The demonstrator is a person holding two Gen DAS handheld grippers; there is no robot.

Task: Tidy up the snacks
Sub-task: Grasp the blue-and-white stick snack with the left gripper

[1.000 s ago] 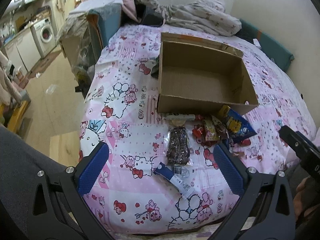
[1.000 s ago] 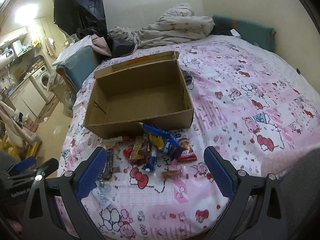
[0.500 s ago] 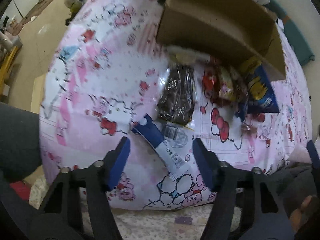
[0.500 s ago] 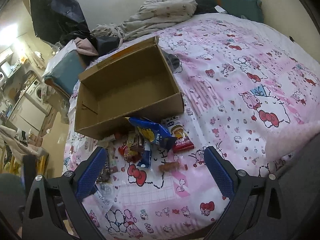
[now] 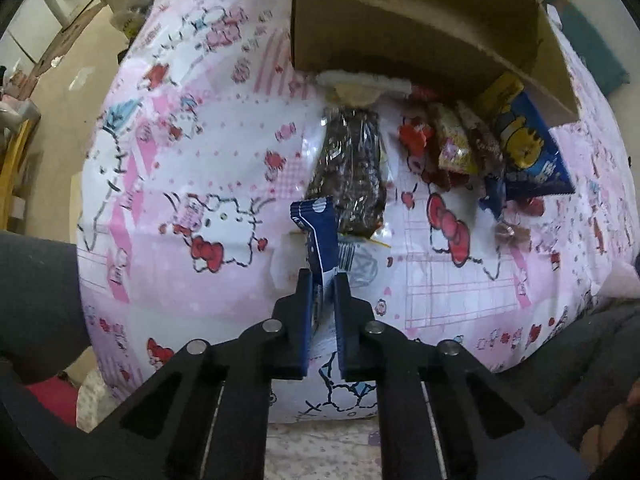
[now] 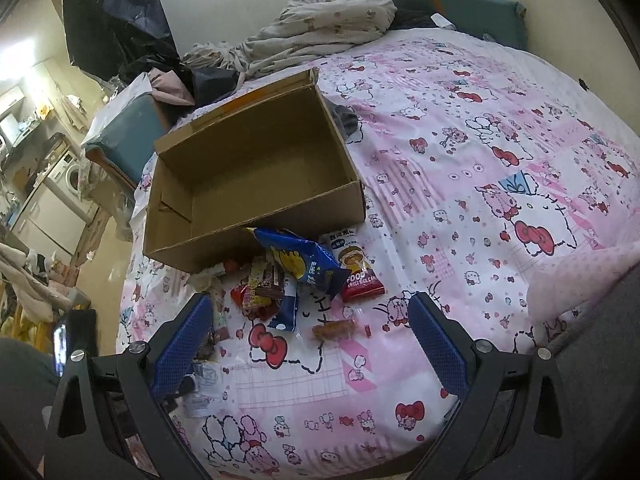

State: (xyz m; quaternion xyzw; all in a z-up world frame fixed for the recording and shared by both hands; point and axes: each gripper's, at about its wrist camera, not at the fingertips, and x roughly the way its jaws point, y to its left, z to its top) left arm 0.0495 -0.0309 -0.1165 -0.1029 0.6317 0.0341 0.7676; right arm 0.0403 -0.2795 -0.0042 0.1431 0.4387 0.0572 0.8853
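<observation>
My left gripper (image 5: 322, 280) is shut on a long blue and white snack packet (image 5: 317, 236), which sticks out ahead of the pads over the pink patterned bedspread (image 5: 192, 184). Just beyond lies a dark snack in clear wrap (image 5: 351, 176). An empty cardboard box (image 6: 256, 176) sits on the bed, with a pile of snacks before its near wall: a blue and yellow bag (image 6: 304, 264), a red pack (image 6: 358, 272), small wrapped sweets (image 6: 262, 284). My right gripper (image 6: 310, 336) hangs open above that pile, holding nothing.
Crumpled bedding (image 6: 320, 28) and a teal cushion (image 6: 460, 12) lie at the far end of the bed. A teal-topped box (image 6: 124, 140) stands by the bed's left edge, with the floor and a washing machine (image 6: 68, 176) beyond. A small brown sweet (image 6: 334, 328) lies apart.
My left gripper dropped toward the bed, tipped downward and closed from wide open onto the blue and white packet. The right gripper sank slightly and rolled a little, staying open.
</observation>
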